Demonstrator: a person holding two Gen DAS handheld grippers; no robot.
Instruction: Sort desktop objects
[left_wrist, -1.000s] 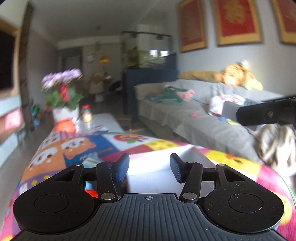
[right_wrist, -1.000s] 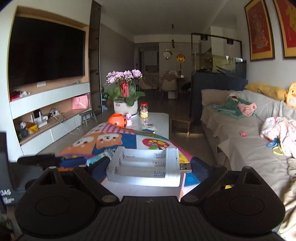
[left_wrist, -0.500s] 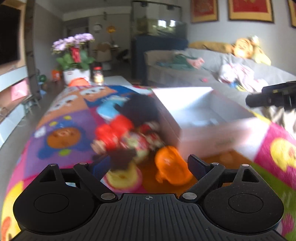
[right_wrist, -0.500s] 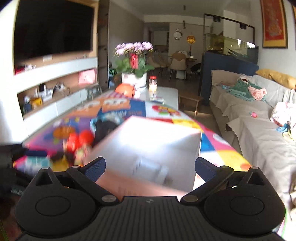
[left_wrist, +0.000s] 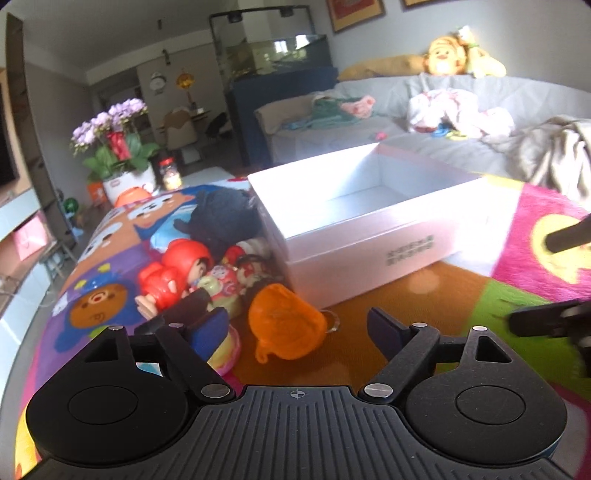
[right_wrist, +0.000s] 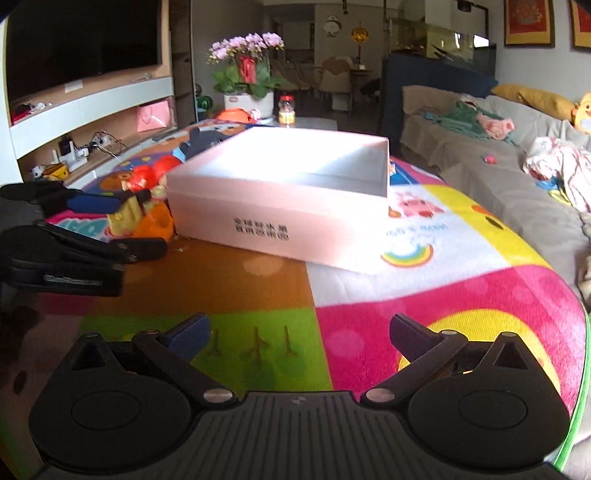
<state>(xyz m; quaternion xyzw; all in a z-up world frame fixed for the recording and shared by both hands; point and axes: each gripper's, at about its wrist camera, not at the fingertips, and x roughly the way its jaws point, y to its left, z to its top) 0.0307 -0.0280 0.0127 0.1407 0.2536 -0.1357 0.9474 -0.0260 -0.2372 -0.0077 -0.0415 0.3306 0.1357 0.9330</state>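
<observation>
A white open box (left_wrist: 369, 236) (right_wrist: 280, 206) stands mid-table on the cartoon mat. Left of it lies a heap of toys: a red-hooded doll (left_wrist: 177, 273), a dark plush (left_wrist: 221, 218) and a yellow-pink round toy (left_wrist: 225, 350). A translucent orange toy (left_wrist: 286, 328) (right_wrist: 155, 221) lies on the mat between the fingers of my left gripper (left_wrist: 295, 330) (right_wrist: 138, 225). Its jaws are closing but the pads stay clear of the toy. My right gripper (right_wrist: 301, 336) (left_wrist: 532, 282) hangs wide open over bare mat in front of the box, with nothing between its fingers.
A flower pot (right_wrist: 249, 99), a jar (right_wrist: 286, 110) and an orange bowl (right_wrist: 236, 115) stand at the table's far end. A grey sofa (right_wrist: 480, 166) strewn with clothes runs along the right. A TV shelf unit (right_wrist: 85, 122) lines the left wall.
Both grippers came down toward the table. The left jaws went from narrow to wide. The white charger seen between the right fingers a second ago is no longer there.
</observation>
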